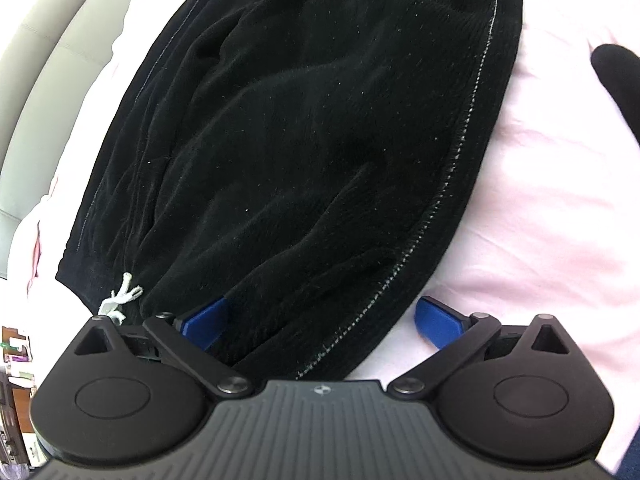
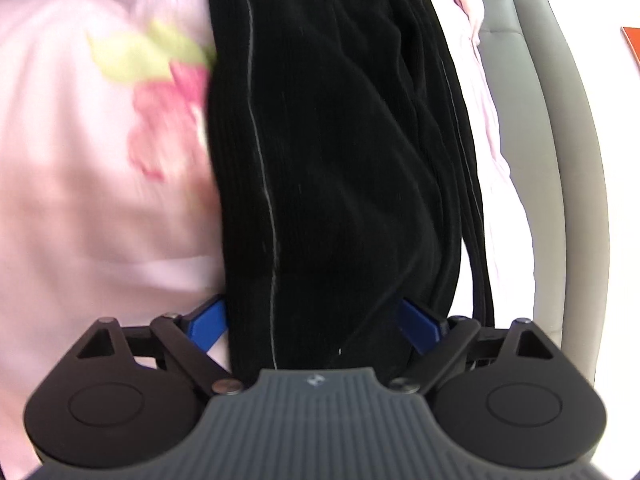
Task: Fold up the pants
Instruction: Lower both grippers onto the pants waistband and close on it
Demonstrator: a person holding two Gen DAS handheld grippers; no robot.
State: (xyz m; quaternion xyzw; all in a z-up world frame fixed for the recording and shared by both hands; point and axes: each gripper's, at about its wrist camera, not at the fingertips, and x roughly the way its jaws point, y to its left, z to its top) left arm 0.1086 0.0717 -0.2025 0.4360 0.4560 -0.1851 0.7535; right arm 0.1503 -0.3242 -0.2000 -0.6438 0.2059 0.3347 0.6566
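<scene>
Lying: 1 black pants (image 1: 304, 128) btwn 2 open tools

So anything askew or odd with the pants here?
Slightly: the black pants lie rumpled on the pink sheet, and a white drawstring sticks out at the waistband. No damage or spill shows.

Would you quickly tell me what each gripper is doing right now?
Left gripper: open, black pants between its fingers, not pinched.
Right gripper: open, astride the pants.
</scene>
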